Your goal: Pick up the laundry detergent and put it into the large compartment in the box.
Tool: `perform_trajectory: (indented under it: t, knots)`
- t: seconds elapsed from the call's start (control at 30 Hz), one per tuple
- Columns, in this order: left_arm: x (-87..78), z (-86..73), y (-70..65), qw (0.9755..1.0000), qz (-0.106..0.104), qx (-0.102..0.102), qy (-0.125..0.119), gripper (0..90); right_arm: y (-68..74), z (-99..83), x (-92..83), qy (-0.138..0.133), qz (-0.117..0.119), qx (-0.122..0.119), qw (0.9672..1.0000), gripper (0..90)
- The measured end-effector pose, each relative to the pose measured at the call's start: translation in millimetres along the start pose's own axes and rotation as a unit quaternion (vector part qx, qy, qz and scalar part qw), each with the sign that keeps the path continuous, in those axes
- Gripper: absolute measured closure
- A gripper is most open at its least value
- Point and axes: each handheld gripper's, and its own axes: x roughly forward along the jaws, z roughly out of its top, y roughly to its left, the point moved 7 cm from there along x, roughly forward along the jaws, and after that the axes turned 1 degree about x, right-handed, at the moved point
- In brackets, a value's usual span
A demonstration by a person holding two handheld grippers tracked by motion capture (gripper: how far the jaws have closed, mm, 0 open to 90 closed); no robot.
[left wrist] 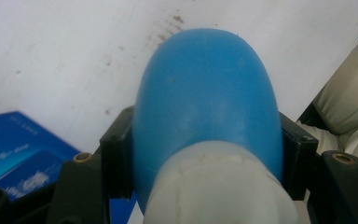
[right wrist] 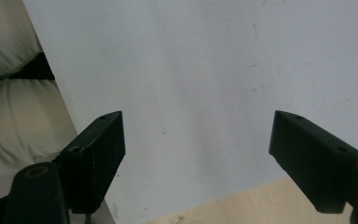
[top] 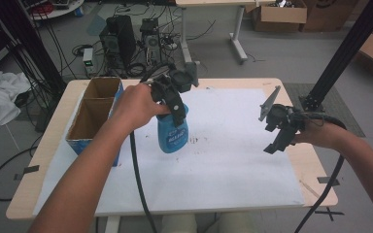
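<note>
White sheet [top: 233, 160] (stained) on table [top: 315, 170]

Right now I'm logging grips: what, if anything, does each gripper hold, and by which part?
The left gripper clamps the blue plastic bottle at its shoulder, just below the white cap. The right gripper is open, holding nothing.

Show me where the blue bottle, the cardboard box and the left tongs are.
blue bottle [top: 172, 136], high view, on the blue body around its label.
cardboard box [top: 85, 127], high view, on the brown inner wall of the near compartment.
left tongs [left wrist: 205, 154], left gripper view, midway between the tips clamped on the bottle.
</note>
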Motion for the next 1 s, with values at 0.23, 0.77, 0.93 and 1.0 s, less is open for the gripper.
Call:
perform_trajectory:
  t: [0.23, 0.77, 0.93, 1.0]
  knots:
    - [-33.9, -9.8, 9.6, 0.9988, 0.006, -0.049, -0.002, 38.1, 5.0, 2.6, -5.0, -0.002, -0.006, -0.007, 1.0000, 19.4]
    - [-98.1, -41.1, 44.9, 0.9850, 0.032, -0.169, -0.013, 38.1, 7.0, 15.2, -8.7, -0.009, -0.004, -0.028, 0.9995, 18.9]
    - [-117.4, -53.0, 60.3, 0.9727, 0.047, -0.226, -0.024, 38.1, 2.7, 15.2, -8.4, -0.007, -0.003, -0.030, 0.9995, 18.8]
    - [-120.9, -55.8, 63.1, 0.9710, 0.050, -0.233, -0.024, 38.1, 2.4, 15.3, -9.0, -0.010, -0.003, -0.028, 0.9995, 18.8]
